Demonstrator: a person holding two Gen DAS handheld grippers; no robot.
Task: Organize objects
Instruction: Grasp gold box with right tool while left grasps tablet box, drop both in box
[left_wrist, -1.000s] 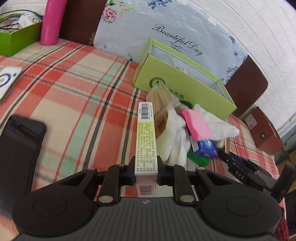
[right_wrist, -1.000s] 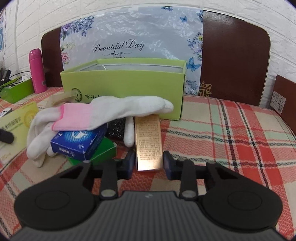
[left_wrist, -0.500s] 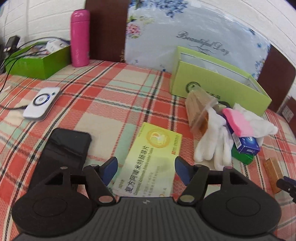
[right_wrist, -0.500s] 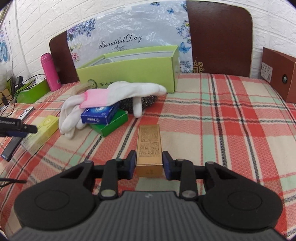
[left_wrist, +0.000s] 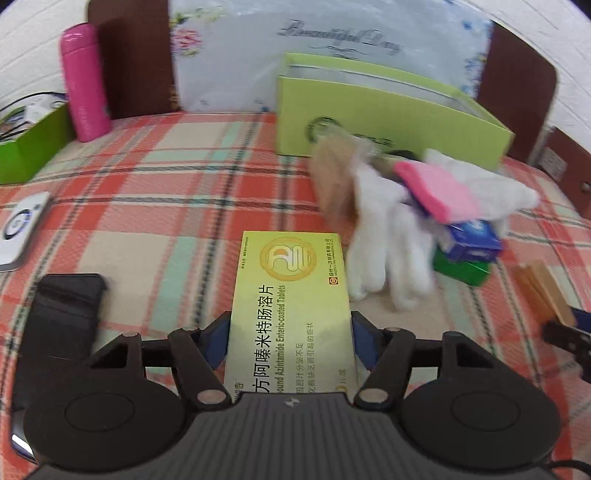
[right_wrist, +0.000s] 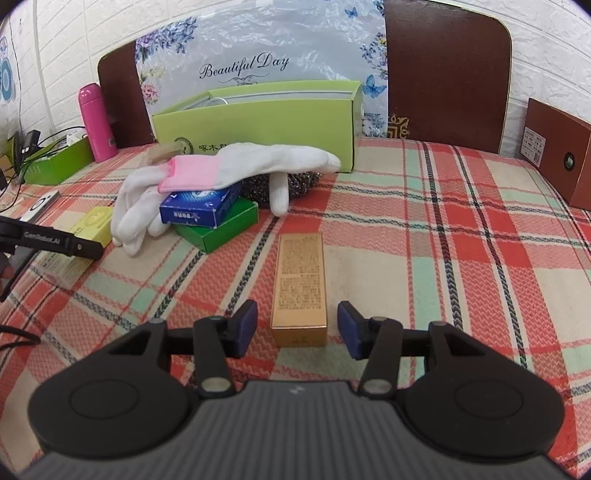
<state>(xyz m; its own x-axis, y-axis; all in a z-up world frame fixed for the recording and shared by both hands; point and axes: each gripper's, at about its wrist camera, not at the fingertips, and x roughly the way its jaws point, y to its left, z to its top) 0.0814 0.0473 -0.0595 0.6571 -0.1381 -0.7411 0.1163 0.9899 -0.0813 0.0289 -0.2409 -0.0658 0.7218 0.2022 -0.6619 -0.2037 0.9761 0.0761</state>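
Left wrist view: the left tool (left_wrist: 290, 332), jaws wide and just easing inward, straddles one yellow tablet box (left_wrist: 291, 295) at 6 o'clock, pads at its long edges; I cannot tell if they press. Right wrist view: the right tool (right_wrist: 297, 326), jaws just opening, flanks one gold box (right_wrist: 300, 284) lying untouched on the plaid cloth (right_wrist: 443, 240). Two open green containers: a long box (right_wrist: 258, 125) at 12 o'clock, contents unclear, and a tray (right_wrist: 59, 162) at 10 o'clock holding cables.

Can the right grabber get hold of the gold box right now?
Probably yes. The right gripper has just been opening, and the gold box lies flat on the tablecloth with its near end between the open jaws, pads clear. Nothing blocks it.
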